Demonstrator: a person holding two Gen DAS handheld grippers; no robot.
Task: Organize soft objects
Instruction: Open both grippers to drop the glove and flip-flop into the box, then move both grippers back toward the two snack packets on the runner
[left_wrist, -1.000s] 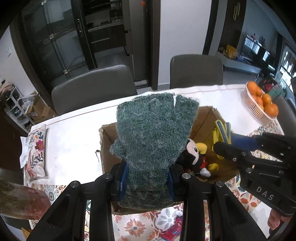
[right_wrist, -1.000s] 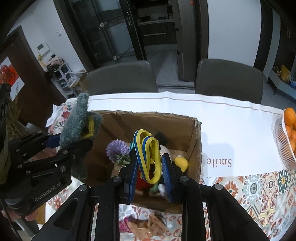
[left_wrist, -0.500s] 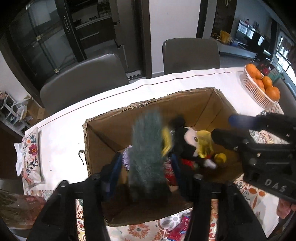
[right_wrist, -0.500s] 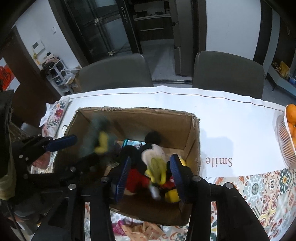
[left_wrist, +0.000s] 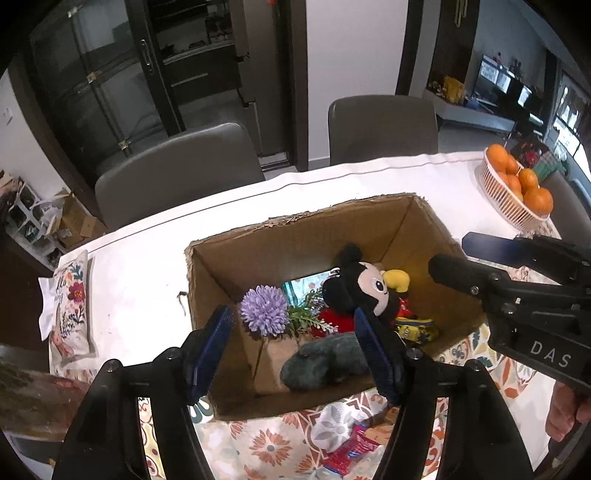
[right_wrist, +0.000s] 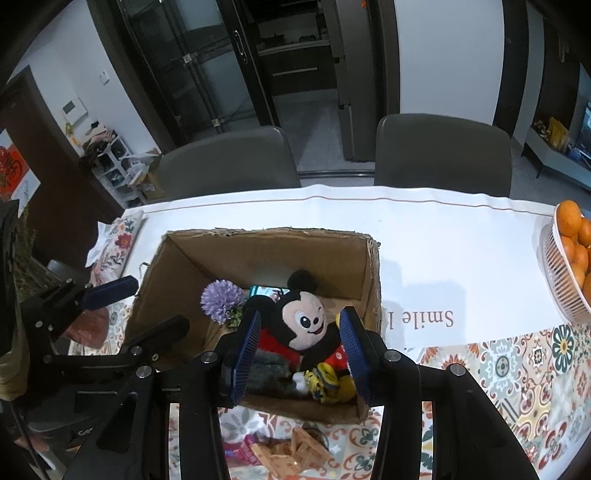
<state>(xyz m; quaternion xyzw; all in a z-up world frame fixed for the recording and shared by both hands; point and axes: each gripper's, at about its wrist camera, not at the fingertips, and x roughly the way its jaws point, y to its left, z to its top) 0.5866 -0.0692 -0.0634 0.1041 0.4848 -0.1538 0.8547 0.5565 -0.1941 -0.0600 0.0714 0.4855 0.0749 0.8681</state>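
With the green glove (left_wrist: 325, 360) lying loose in the cardboard box (left_wrist: 295, 236) at six o'clock of the mouse doll (left_wrist: 364, 286), the left claw (left_wrist: 295, 347), its jaws opening and empty, and the right claw (right_wrist: 301, 349), parted and empty, were best lifted straight clear.

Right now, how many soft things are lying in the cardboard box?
4 that show: a mouse doll in the middle, a purple flower to its left, a green glove at the near wall, and a small yellow toy at the doll's feet. More may lie hidden underneath.
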